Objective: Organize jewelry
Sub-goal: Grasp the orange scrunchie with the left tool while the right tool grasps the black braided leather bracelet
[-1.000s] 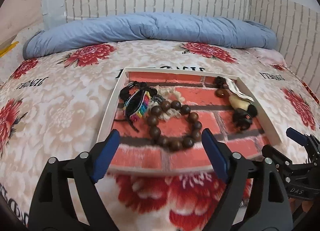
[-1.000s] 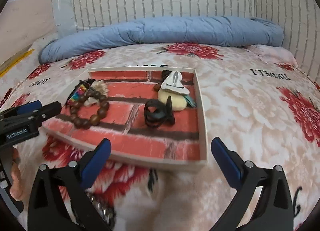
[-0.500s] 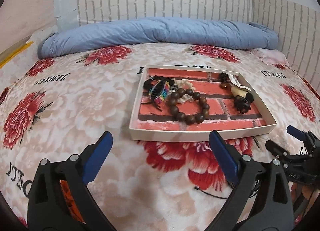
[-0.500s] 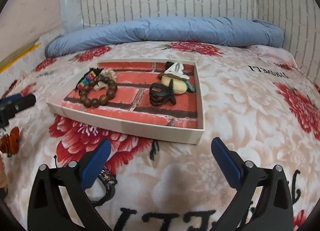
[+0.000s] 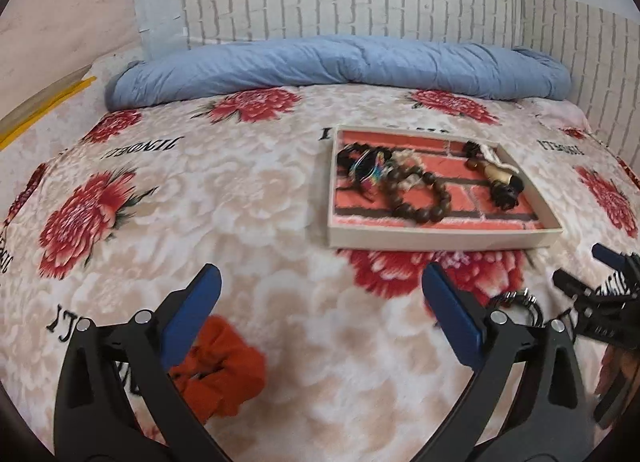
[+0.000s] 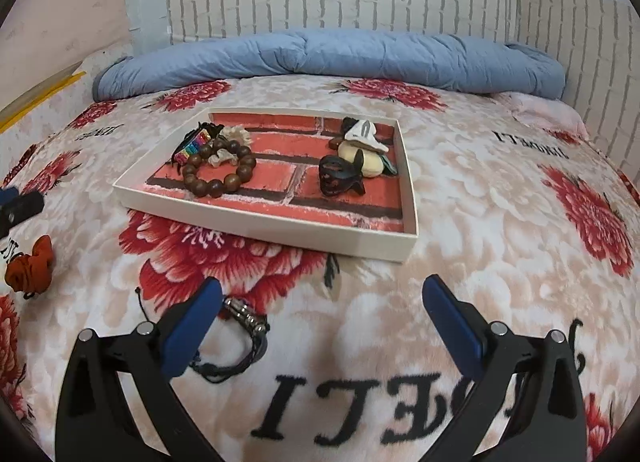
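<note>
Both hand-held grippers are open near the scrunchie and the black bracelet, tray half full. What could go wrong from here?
1. The black bracelet lies partly under the right hand-held gripper's left finger, so a grab may catch only a cord.
2. The orange scrunchie sits off to the left hand-held gripper's left finger; closing there could pinch the plush blanket.
3. The tray rests on soft bedding; a nudge may tip it.

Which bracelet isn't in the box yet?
The black cord bracelet with metal beads, lying on the blanket beside the right claw. The wooden bead bracelet and rainbow one are already in the box.
</note>
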A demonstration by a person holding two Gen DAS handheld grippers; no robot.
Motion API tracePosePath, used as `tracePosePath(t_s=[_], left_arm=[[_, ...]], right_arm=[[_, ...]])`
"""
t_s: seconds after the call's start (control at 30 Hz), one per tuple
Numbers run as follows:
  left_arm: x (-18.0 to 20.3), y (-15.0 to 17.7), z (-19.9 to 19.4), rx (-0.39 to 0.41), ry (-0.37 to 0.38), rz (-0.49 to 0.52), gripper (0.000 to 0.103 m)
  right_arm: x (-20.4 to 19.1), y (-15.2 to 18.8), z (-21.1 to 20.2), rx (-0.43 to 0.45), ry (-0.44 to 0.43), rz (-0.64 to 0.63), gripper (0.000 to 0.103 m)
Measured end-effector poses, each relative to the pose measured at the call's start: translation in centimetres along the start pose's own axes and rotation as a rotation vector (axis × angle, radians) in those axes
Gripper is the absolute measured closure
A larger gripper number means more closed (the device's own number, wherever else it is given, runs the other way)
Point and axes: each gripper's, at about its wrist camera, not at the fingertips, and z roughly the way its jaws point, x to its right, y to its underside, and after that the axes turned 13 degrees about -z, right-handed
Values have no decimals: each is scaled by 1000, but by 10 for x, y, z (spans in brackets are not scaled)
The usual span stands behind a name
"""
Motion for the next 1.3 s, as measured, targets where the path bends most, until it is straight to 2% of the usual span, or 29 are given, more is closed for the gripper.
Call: tracePosePath(t_s=[0.17, 0.4, 0.63, 0.77, 0.87, 1.0, 1.2, 1.27, 1.3], left_arm=[[-24, 17, -6, -4, -46, 16, 6], [-55, 31, -3, -27, -71, -7, 6], [-69, 44, 8, -66, -75, -6, 7], [-71, 49, 13, -99, -68, -4, 19], [-76, 50, 17, -118, -62, -22, 24], [-79, 53, 26, -152, -62, -19, 31], [-86, 52, 39, -189, -38, -42, 52], [-87, 51, 42, -190, -35, -39, 64], [-87, 49, 44, -193, -36, -36, 67]], right_arm=[[-6, 13, 0, -19, 1, 26, 5], [-18, 24, -1, -33, 15, 18, 5], [-20, 25, 2, -49, 13, 29, 6], [-23, 25, 7, -77, 11, 44, 6], [-26, 26, 12, -100, 12, 40, 8], [-28, 27, 19, -130, 0, 56, 16], [-32, 29, 32, -177, -8, 61, 31], [-31, 28, 34, -181, -7, 70, 35], [-31, 28, 35, -183, -5, 72, 39]])
